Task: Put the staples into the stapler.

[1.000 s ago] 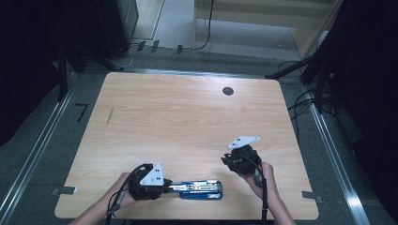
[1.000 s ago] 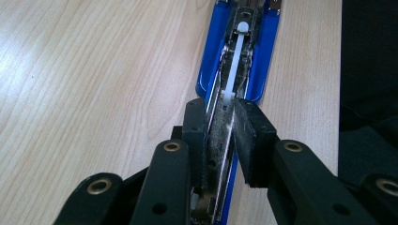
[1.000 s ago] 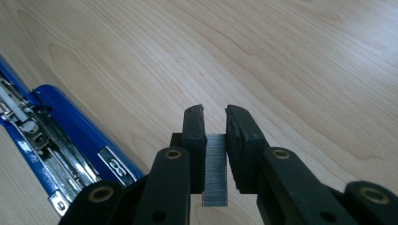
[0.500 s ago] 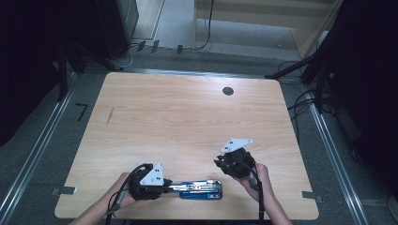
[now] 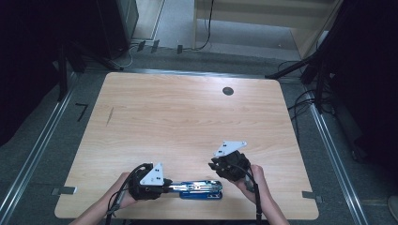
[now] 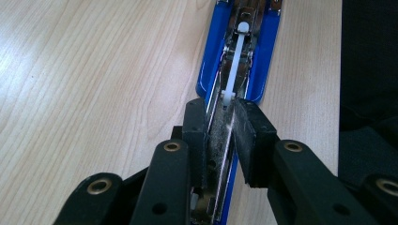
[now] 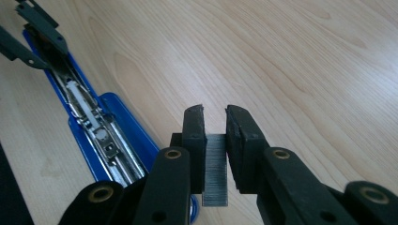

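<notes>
A blue stapler (image 5: 202,190) lies flipped open along the front edge of the wooden table (image 5: 187,122). Its metal magazine channel with a white pusher (image 6: 233,61) faces up. My left gripper (image 5: 169,186) is shut on the stapler's metal upper arm (image 6: 220,136), with one pad on each side of it. In the left gripper view the jaws (image 6: 224,105) meet just before the blue base (image 6: 209,70). Just right of and above the stapler (image 7: 117,126), my right gripper (image 5: 217,165) is shut on a grey strip of staples (image 7: 216,173). Its tips (image 7: 216,112) point across the table.
A round black grommet hole (image 5: 228,91) sits at the table's far right, and a short dark mark (image 5: 110,116) at its left. Beyond the far edge are cables and dark stands on the floor. The person's hands come in over the front edge.
My right gripper has shifted left, toward the open stapler, with the staple strip still in it. The left gripper and the stapler have stayed put.
</notes>
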{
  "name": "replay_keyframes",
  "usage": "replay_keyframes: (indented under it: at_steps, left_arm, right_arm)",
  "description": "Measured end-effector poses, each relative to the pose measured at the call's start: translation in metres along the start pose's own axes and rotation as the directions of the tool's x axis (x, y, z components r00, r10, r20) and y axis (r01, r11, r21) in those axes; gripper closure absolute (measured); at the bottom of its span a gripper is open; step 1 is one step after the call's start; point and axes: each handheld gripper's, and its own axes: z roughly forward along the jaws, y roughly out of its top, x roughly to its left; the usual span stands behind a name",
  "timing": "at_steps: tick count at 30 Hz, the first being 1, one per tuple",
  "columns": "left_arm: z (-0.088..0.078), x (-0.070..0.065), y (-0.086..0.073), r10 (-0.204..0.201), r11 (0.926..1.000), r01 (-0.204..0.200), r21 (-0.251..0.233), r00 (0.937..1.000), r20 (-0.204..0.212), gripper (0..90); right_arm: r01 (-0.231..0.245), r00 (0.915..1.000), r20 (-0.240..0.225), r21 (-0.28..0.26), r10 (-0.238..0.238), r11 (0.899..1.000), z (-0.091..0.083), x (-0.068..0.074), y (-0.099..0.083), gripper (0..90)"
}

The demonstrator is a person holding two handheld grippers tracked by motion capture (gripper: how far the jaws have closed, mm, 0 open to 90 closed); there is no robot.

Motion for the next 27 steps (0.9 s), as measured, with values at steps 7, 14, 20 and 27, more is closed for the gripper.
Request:
replay_keyframes:
  at_steps: [7, 14, 20, 27]
  left_arm:
    - [0.000, 0.000, 0.000, 0.001, 1.0000, -0.001, 0.000, 1.0000, -0.002, 75.6]
    - [0.000, 0.000, 0.000, 0.001, 1.0000, -0.001, -0.001, 1.0000, 0.000, 75.6]
    - [0.000, 0.000, 0.000, 0.003, 1.0000, -0.003, 0.001, 1.0000, -0.002, 75.6]
    - [0.000, 0.000, 0.000, 0.001, 1.0000, -0.001, 0.000, 1.0000, -0.001, 75.5]
  right_arm:
    - [0.038, 0.9985, -0.038, -0.024, -0.039, 0.999, 0.000, 0.008, 0.003, 79.7]
    - [0.081, 0.9915, -0.100, -0.028, -0.084, 0.996, 0.006, 0.015, 0.001, 79.6]
    - [0.127, 0.9800, -0.152, -0.026, -0.129, 0.992, 0.011, 0.018, -0.003, 79.7]
    - [0.173, 0.9627, -0.209, -0.013, -0.172, 0.985, 0.019, 0.021, -0.009, 79.7]
